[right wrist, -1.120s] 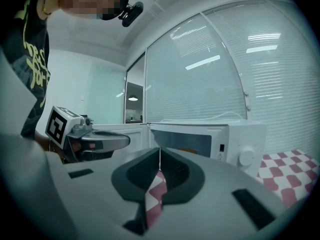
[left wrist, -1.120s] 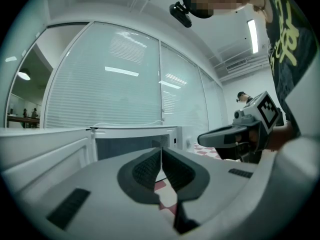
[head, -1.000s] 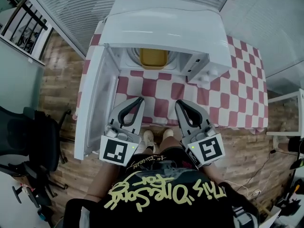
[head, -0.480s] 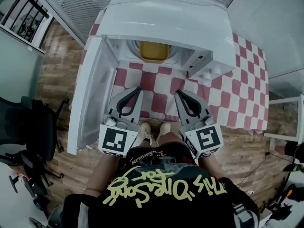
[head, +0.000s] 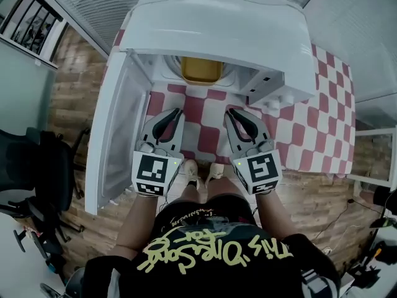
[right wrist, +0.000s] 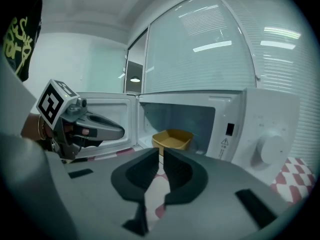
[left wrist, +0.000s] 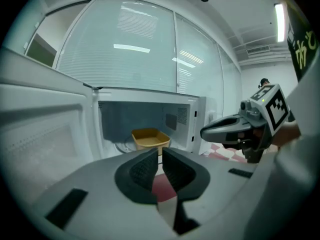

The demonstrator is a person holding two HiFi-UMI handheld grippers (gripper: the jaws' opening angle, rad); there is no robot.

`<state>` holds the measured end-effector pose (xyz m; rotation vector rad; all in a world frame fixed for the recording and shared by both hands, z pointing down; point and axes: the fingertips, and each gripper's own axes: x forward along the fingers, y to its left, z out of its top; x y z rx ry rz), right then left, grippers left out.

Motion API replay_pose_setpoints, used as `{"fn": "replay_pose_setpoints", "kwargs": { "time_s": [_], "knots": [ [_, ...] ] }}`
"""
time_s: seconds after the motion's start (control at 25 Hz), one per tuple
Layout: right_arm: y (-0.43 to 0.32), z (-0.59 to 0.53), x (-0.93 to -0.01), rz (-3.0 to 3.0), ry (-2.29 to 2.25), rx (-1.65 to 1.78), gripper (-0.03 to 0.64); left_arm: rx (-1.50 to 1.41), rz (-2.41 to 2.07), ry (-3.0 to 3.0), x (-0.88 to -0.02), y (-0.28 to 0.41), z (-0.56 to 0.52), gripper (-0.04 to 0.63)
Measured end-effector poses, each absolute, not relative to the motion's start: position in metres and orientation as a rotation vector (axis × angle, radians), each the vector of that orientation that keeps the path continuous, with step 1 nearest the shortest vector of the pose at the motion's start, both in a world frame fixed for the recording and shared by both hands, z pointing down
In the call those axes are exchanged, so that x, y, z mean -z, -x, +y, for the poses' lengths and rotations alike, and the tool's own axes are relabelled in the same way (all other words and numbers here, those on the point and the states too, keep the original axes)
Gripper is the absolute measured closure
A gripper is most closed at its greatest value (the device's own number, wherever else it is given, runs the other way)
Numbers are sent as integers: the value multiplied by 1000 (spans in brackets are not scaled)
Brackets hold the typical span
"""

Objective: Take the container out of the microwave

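Observation:
A white microwave [head: 217,27] stands on a red-and-white checked table, its door [head: 115,129] swung wide open to the left. Inside it sits a yellow container [head: 200,70], also seen as the yellow container [left wrist: 149,138] and the yellow container [right wrist: 172,139] in the two gripper views. My left gripper [head: 178,112] and right gripper [head: 228,112] hover side by side above the table's front, short of the microwave's opening, both aimed at it. Both are shut and hold nothing. The left gripper [left wrist: 161,153] and right gripper [right wrist: 161,154] show their pads pressed together.
The checked tablecloth [head: 310,123] runs to the right of the microwave. The control panel with a round knob [right wrist: 270,146] is on the microwave's right side. A dark chair [head: 37,172] stands on the wooden floor at the left. A window with blinds is behind the microwave.
Both grippers have moved forward and lower toward the microwave's opening, staying shut. The microwave and open door appear larger and nearer in the head view.

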<state>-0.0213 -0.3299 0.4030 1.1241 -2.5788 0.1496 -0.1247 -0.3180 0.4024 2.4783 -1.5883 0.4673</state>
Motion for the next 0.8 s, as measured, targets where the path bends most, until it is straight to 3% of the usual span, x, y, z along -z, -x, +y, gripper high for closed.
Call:
{"fn": "replay_pose_setpoints", "kwargs": {
  "time_s": [0.32, 0.44, 0.8],
  "knots": [
    [29, -351, -422, -2539, -1100, -130, 598, -506, -1612, -2445, -417, 132, -338, 553],
    [31, -357, -430, -2525, -1079, -142, 534, -516, -1603, -2430, -424, 133, -343, 498],
    [38, -383, -447, -2504, -1070, -165, 459, -559, -1570, -2420, -438, 135, -363, 426]
  ]
}}
